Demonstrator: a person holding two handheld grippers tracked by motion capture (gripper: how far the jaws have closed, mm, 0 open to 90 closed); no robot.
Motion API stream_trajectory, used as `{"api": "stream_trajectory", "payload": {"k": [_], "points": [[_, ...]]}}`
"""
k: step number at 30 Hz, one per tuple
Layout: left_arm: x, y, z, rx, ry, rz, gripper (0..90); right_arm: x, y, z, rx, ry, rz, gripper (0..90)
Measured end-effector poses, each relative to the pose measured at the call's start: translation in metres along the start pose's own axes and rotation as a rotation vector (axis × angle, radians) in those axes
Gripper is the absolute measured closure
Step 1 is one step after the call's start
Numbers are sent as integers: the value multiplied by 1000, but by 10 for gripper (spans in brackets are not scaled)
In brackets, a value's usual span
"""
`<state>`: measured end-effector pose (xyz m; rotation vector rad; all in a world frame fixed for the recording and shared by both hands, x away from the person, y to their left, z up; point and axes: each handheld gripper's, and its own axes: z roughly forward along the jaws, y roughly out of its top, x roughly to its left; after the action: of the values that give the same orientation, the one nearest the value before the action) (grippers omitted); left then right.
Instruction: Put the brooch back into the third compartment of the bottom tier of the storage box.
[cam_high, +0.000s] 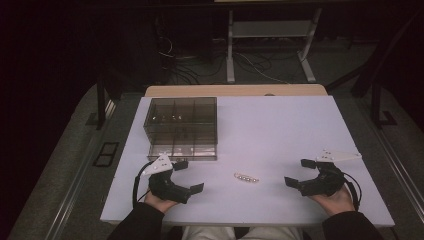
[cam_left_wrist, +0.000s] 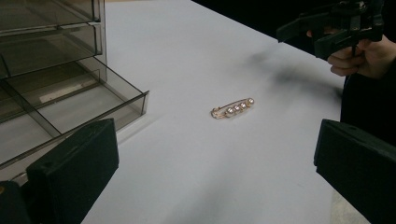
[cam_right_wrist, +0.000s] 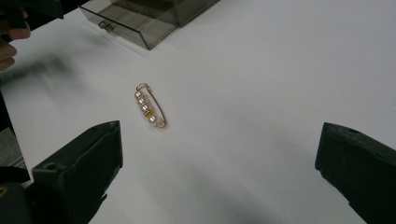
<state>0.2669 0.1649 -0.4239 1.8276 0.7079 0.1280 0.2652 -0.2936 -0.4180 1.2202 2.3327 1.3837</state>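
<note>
two tools, one per hand, both resting near the front edge of the surface.
left tool: toward the front-left corner, jaws wide apart, nothing between them; it faces across the surface toward the pin, presumably parked in readiness.
right tool: toward the front-right corner, jaws likewise wide apart and empty, angled inward at the same pin; held clear, likely so either hand may reach in.
pearl pin: one gold-coloured bar pin set with a row of small pearls, lying flat and alone between the two tools, just back from the front edge, touching neither.
drawer box: smoked clear plastic, compartmented, standing toward the back-left of the surface, just beyond the left tool. its bottom drawer is pulled out toward the front, dividers showing and the sections in view bare, which suggests a place made ready for the pin. small items sit in an upper tier, too small to name.
</note>
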Motion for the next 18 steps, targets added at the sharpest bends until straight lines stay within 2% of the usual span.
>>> {"api": "stream_trajectory", "payload": {"k": [18], "points": [[0, -1, 0, 6, 9, -1, 0, 1, -1, -3, -1, 15, 1, 3]]}}
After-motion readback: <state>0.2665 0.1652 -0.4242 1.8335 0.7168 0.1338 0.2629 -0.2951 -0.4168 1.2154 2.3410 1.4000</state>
